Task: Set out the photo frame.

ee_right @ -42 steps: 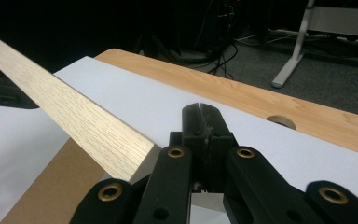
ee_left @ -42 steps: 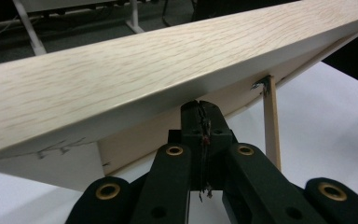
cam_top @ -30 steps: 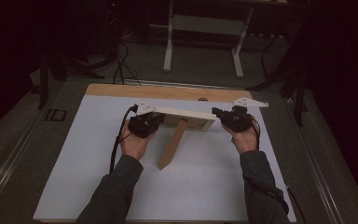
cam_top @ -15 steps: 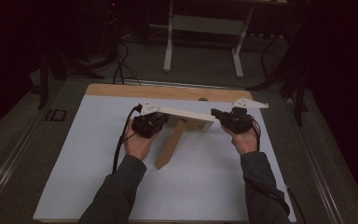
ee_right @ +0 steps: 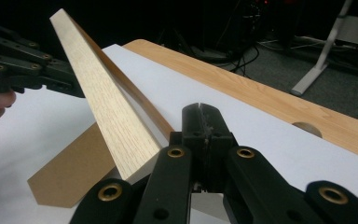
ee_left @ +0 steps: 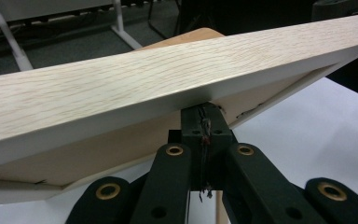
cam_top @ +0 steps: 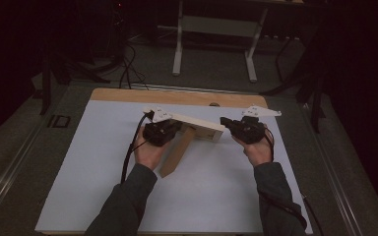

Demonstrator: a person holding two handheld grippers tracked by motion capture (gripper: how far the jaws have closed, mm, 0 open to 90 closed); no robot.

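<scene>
Both hand-held grippers, left [cam_top: 170, 129] and right [cam_top: 229, 124], pressed together, merely prop the tilted wooden frame [cam_top: 197, 125], which may slip.

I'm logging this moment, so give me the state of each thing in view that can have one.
wooden frame: tilted, raised on its back stand, propped on the table.
back stand: folded out, tip resting on the white sheet.
left gripper: jaws shut, tips against the frame's lower edge.
right gripper: jaws shut, beside the frame's end; contact unclear.
white sheet: flat on the table.
</scene>
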